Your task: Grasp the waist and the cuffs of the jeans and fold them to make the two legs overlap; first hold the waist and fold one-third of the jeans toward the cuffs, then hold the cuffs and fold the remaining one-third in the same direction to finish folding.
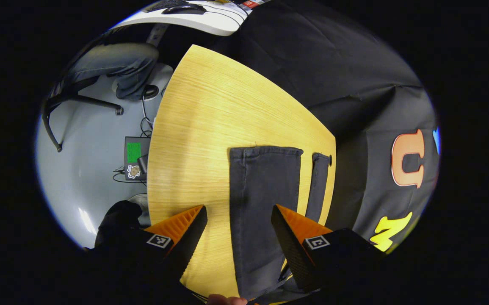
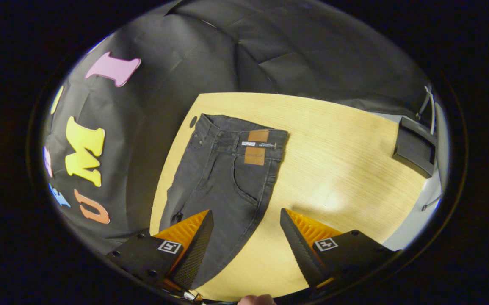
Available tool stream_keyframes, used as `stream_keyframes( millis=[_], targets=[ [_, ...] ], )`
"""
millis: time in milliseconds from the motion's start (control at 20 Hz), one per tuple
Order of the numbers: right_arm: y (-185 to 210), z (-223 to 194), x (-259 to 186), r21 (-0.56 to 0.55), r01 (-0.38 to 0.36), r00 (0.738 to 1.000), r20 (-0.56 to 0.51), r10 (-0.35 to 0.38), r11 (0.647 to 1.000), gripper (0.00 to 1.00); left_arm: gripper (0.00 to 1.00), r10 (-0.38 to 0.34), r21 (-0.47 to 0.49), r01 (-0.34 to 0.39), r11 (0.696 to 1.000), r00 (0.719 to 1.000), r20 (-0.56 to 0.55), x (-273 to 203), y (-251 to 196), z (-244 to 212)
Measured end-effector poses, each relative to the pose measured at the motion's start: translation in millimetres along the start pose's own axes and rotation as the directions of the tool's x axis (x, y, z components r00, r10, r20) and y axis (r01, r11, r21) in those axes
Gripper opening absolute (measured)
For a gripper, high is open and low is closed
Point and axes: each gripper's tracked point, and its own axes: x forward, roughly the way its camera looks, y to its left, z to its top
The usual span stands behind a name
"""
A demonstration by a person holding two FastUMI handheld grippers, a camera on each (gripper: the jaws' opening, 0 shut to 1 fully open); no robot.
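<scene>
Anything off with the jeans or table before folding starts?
Nothing stands out. The dark grey denim jeans lie flat and unfolded on the light wooden table, legs parted with a strip of table between the cuffs. The left gripper and right gripper hover open above them.

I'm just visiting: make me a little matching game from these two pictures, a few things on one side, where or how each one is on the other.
Things:
1. jeans
2. left tool
3. brown patches
4. dark box

Descriptions:
A. at the table's far corner, in the right gripper view
B. open, fingers on either side of a trouser leg
C. lying flat on the wooden table, legs side by side
D. at the waistband

Pairs: 1-C, 2-B, 3-D, 4-A
</scene>
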Motion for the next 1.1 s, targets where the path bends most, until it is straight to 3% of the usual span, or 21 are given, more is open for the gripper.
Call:
stream_keyframes(
  millis=[200, 300, 450, 800, 850, 900, 1000, 1050, 1100],
  targets=[
    [-2, 14, 23, 0.044, 0.014, 1.000, 0.005, -0.014, 0.999, 0.98, 0.99, -0.012, 0.021, 0.012, 1.000, 1.000, -0.022, 15, -13, 2],
    [0, 22, 27, 0.063, 0.012, 1.000, 0.012, -0.013, 0.998, 0.92, 0.99, -0.022, 0.029, 0.023, 0.999, 0.999, -0.025, 22, -22, 4],
    [7, 31, 36, 0.092, 0.005, 1.000, 0.014, -0.006, 0.996, 0.95, 0.99, -0.027, 0.038, 0.028, 0.999, 0.999, -0.027, 30, -29, 6],
    [14, 38, 44, 0.139, 0.009, 1.000, 0.018, -0.012, 0.990, 0.92, 0.98, -0.033, 0.041, 0.036, 0.999, 0.998, -0.057, 46, -49, 2],
    [14, 38, 43, 0.147, 0.020, 1.000, 0.006, -0.021, 0.989, 0.95, 0.98, -0.025, 0.056, 0.029, 0.998, 0.997, -0.069, 49, -52, 1],
    [14, 38, 45, 0.146, 0.036, 0.999, -0.006, -0.036, 0.989, 0.92, 0.98, -0.019, 0.070, 0.025, 0.997, 0.997, -0.078, 51, -53, 1],
    [10, 36, 46, 0.121, 0.106, 0.994, -0.038, -0.103, 0.987, 0.94, 0.95, 0.014, 0.090, -0.005, 0.996, 0.996, -0.093, 58, -55, -1],
    [5, 36, 49, 0.109, 0.149, 0.988, -0.047, -0.145, 0.983, 0.80, 0.92, 0.036, 0.095, -0.027, 0.995, 0.994, -0.098, 61, -54, -2],
    [4, 36, 49, 0.104, 0.174, 0.984, -0.051, -0.169, 0.979, 0.75, 0.81, 0.045, 0.093, -0.036, 0.995, 0.994, -0.104, 63, -55, -3]
  ],
)
